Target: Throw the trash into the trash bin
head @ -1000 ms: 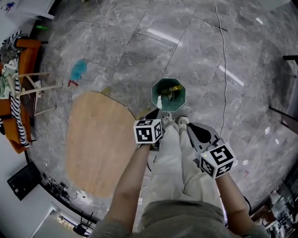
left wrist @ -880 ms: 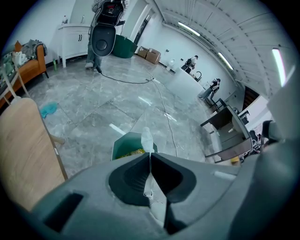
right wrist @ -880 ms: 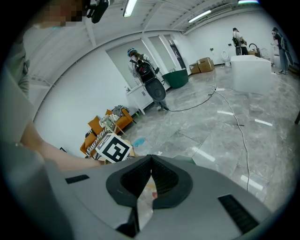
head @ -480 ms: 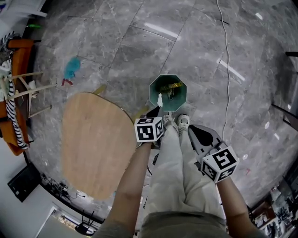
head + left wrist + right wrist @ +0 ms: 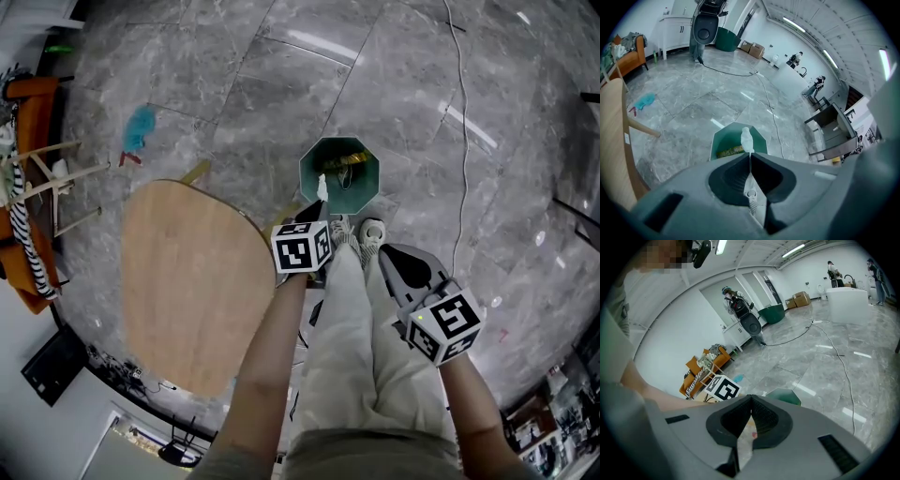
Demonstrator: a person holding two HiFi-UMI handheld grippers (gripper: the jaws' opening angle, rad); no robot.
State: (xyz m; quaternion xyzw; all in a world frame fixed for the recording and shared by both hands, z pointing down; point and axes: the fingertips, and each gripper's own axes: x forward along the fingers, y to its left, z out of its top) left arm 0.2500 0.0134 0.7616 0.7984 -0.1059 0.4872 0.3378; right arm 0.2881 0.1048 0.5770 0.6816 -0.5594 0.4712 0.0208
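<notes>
A green octagonal trash bin (image 5: 307,174) stands on the grey floor just ahead of the person's feet, with some yellowish trash inside. My left gripper (image 5: 319,210) is shut on a white scrap of trash (image 5: 322,187) that sticks out past its tips over the bin's near rim. In the left gripper view the scrap (image 5: 746,138) juts up from the closed jaws of the left gripper (image 5: 750,154) in front of the bin (image 5: 721,141). My right gripper (image 5: 382,250) hangs to the right of the bin. Its jaws meet at the tip of the right gripper (image 5: 751,397), with the bin (image 5: 786,395) beyond.
A rounded wooden table (image 5: 192,281) stands close on the left. A blue cloth (image 5: 141,126) lies on the floor beyond it, and an orange sofa (image 5: 26,112) is at the far left. A thin cable (image 5: 457,141) runs across the floor right of the bin. The person's shoes (image 5: 371,231) sit beside the bin.
Both grippers have sunk a little toward the bin. The left gripper still holds the white scrap over the near rim.
</notes>
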